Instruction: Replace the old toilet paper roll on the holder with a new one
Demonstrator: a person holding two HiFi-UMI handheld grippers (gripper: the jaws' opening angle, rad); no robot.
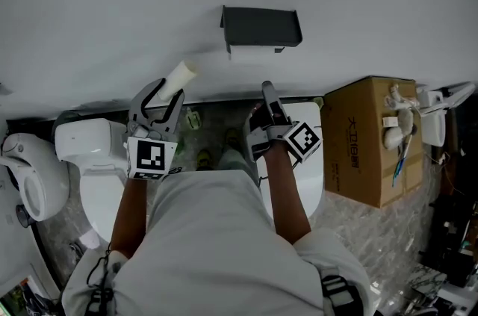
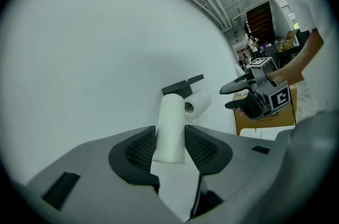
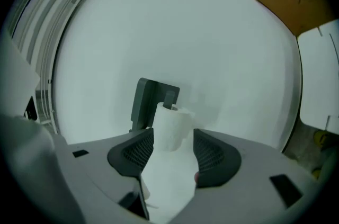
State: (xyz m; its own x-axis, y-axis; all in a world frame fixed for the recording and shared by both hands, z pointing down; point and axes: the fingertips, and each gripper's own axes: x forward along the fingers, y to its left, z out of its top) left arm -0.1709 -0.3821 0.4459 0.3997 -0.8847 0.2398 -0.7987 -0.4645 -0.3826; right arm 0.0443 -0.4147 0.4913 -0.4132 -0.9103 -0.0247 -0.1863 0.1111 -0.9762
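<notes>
A dark grey holder (image 1: 261, 27) is fixed to the white wall. In the left gripper view a full white roll (image 2: 197, 104) hangs under this holder (image 2: 183, 85). My left gripper (image 1: 168, 89) is shut on a slim white roll (image 1: 180, 75), which sticks up and forward between the pads (image 2: 170, 127). My right gripper (image 1: 267, 94) is just below and in front of the holder. Seen from the left, the right gripper (image 2: 226, 99) has its jaws apart with nothing in them, a little to the right of the hung roll. In the right gripper view the hung roll (image 3: 172, 125) on its peg lines up between the pads.
A brown cardboard box (image 1: 366, 139) with small white items on top stands at the right against the wall. White toilets (image 1: 93, 158) stand at the left, and another white fixture (image 1: 310, 180) lies under my right arm. Clutter fills the floor at far right.
</notes>
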